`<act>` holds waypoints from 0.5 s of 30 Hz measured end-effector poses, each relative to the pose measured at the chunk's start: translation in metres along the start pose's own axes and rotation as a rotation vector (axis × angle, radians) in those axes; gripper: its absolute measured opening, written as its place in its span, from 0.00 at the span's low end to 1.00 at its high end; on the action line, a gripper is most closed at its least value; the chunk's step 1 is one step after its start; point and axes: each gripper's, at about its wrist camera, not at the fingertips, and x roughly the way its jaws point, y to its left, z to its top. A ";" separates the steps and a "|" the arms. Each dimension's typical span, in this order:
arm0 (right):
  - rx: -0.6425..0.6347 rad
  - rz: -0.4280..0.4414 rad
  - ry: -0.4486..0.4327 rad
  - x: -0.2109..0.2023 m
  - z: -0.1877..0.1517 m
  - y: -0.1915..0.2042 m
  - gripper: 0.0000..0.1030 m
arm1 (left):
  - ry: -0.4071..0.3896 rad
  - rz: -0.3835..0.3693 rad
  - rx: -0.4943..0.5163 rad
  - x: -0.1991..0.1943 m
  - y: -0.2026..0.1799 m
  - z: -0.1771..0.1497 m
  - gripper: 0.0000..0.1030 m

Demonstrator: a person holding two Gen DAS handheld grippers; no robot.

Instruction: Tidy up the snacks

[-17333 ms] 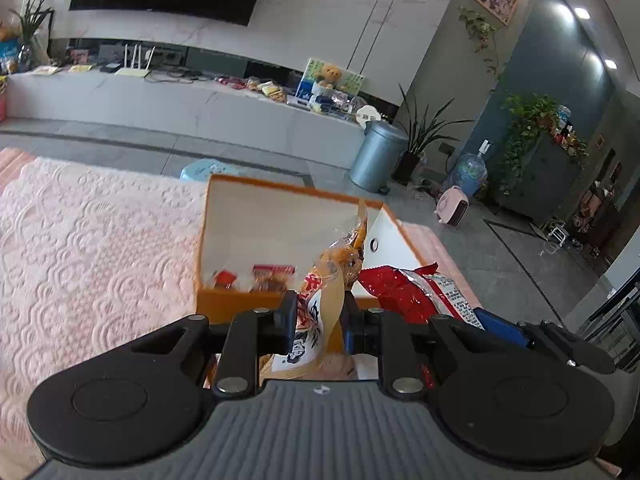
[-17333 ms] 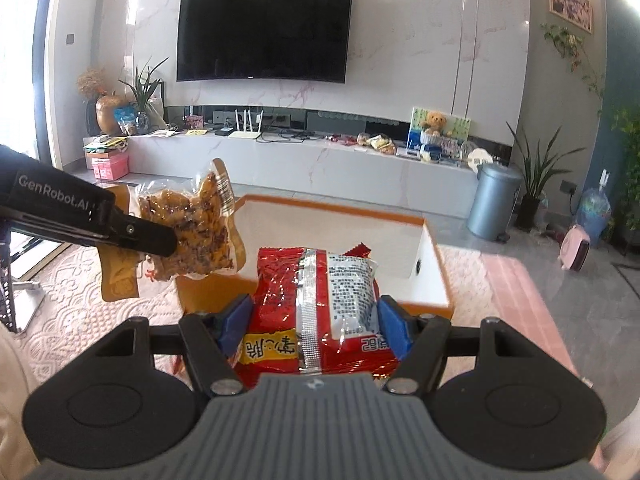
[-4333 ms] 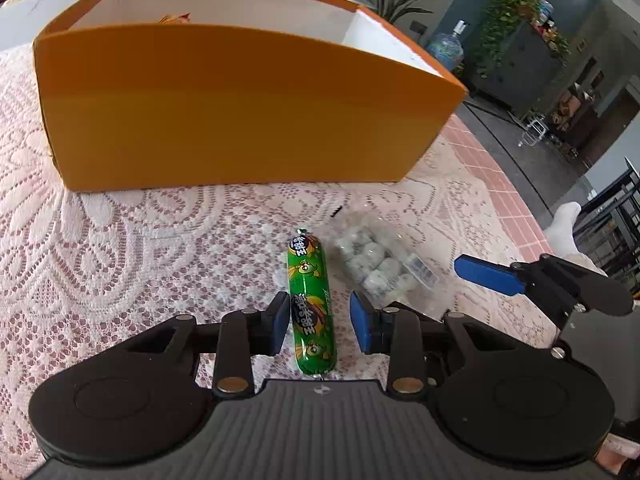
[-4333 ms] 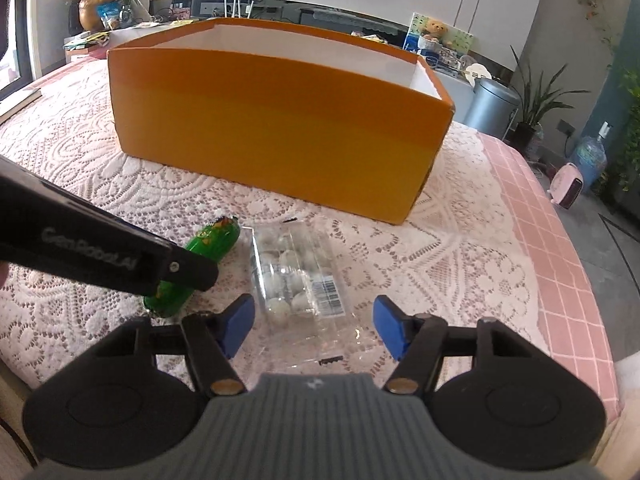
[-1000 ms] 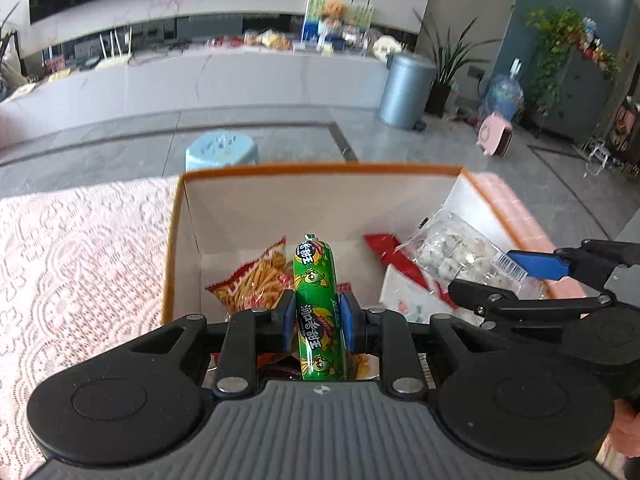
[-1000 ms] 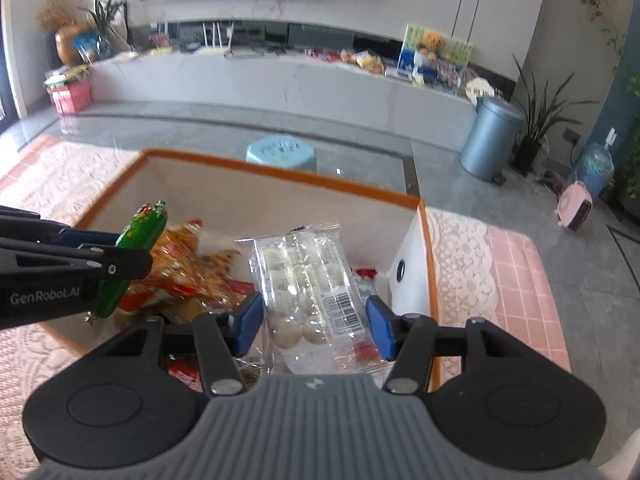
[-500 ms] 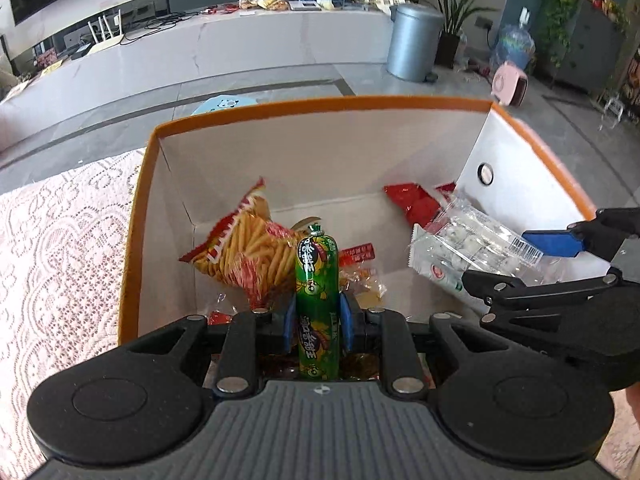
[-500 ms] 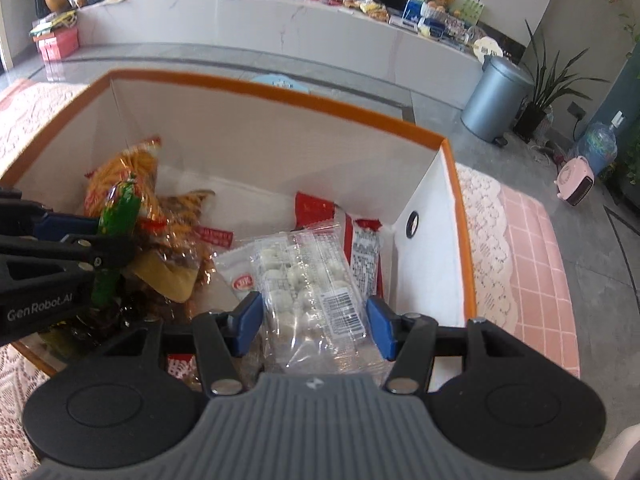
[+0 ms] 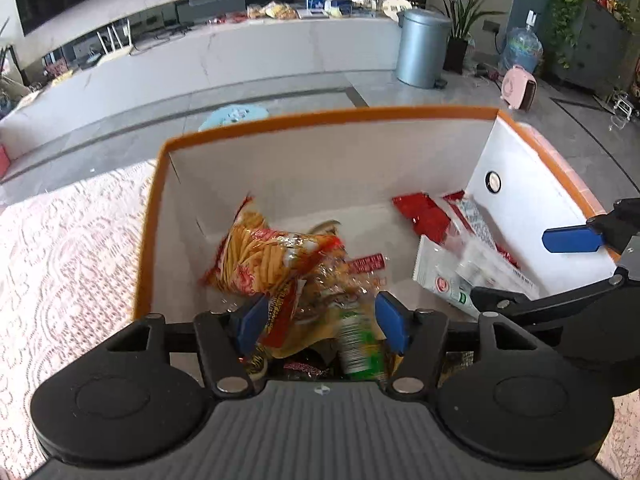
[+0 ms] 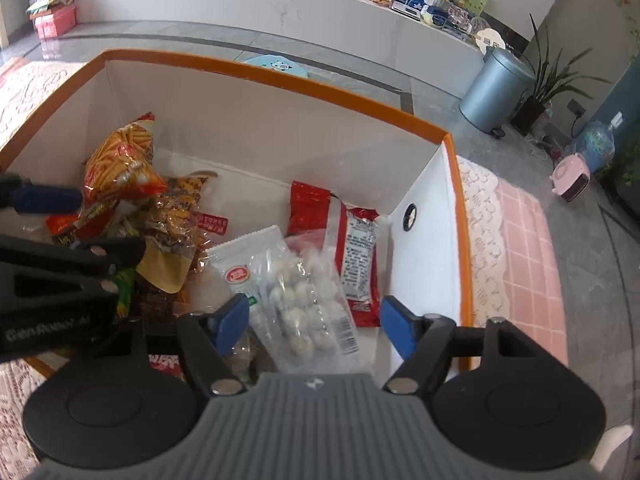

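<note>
Inside the orange box (image 10: pixel 280 76), a yellow-and-red bag of stick snacks (image 10: pixel 120 160) lies toward its left wall, with crinkled clear and brown packets heaped just in front of it, and a red packet (image 10: pixel 316 208) lies toward the right wall, below the round hole there. A white sachet with a red label (image 10: pixel 244 264) lies between the two heaps. The left gripper (image 9: pixel 318 320) hangs over the left heap; its jaws are opening and the green sausage stick (image 9: pixel 358 344), blurred, is between the blue pads but no longer pinched. The right gripper (image 10: pixel 314 320) hangs over the right part of the box, jaws also opening, and the clear bag of pale round sweets (image 10: pixel 308 300) lies between its fingers without either pad touching it. Half a second earlier both snacks were clamped, the sausage upright in the left jaws and the sweets gripped in the right. The box stands on a pink lace cloth (image 9: pixel 60 260). Beyond the box are a grey tiled floor, a pale blue stool (image 9: pixel 234 114), a long white counter (image 9: pixel 240 56) and a grey bin (image 9: pixel 420 48).
</note>
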 end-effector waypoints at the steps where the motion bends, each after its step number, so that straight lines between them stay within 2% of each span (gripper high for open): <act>1: -0.010 -0.001 -0.001 -0.002 0.001 0.000 0.71 | -0.006 -0.003 -0.003 -0.003 0.000 0.001 0.72; 4: -0.036 -0.016 -0.016 -0.015 0.004 0.000 0.77 | -0.038 -0.012 -0.017 -0.019 0.003 0.004 0.74; 7: -0.047 -0.043 -0.052 -0.035 0.006 -0.003 0.81 | -0.090 0.013 -0.022 -0.037 0.003 0.005 0.75; 12: 0.031 -0.024 -0.147 -0.075 0.004 -0.017 0.89 | -0.190 0.031 -0.025 -0.070 0.002 0.003 0.75; 15: 0.067 -0.042 -0.194 -0.099 0.000 -0.019 0.92 | -0.273 0.057 -0.012 -0.092 -0.002 -0.002 0.75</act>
